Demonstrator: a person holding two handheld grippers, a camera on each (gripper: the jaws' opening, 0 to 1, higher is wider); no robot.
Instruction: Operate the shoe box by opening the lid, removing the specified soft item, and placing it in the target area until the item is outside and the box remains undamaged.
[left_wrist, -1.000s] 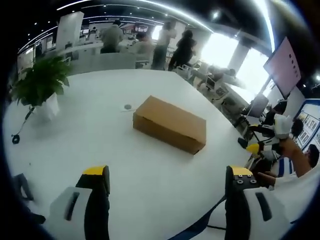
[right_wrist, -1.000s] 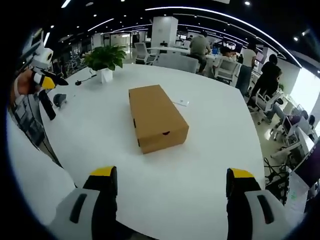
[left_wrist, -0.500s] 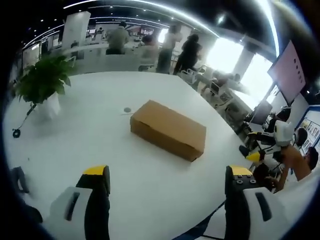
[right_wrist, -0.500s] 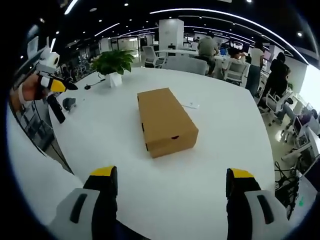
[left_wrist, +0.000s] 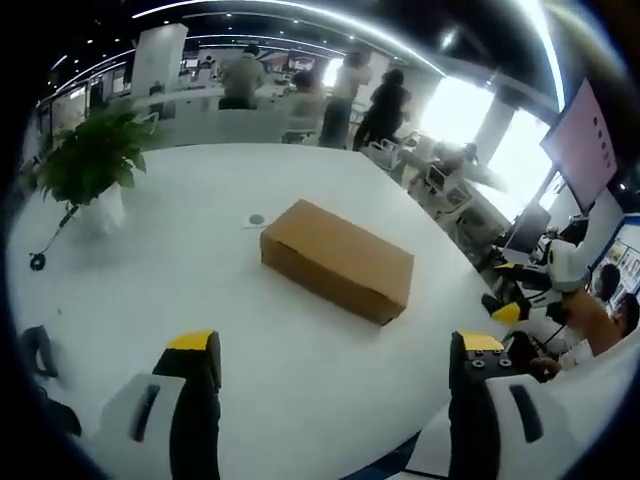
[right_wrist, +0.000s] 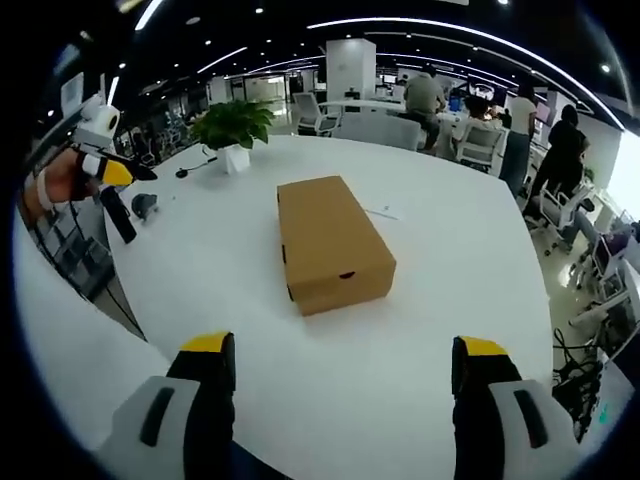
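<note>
We're looking out over a big open-plan office.
A broad white table (right_wrist: 420, 300) is spreading across the foreground, a potted plant (right_wrist: 232, 125) is sitting near its far edge, and people (left_wrist: 240, 75) are standing and sitting among white chairs (right_wrist: 372, 127) behind it. Curved light strips (right_wrist: 440, 25) are glowing on the dark ceiling, bright windows (left_wrist: 445, 105) are washing out one side, and a wall screen (left_wrist: 582, 135) is hanging beside them.

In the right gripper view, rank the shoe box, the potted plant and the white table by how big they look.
1. White table, largest by far.
2. Shoe box.
3. Potted plant, smallest, though it stands farther from the camera, so its true size is unsure.
</note>
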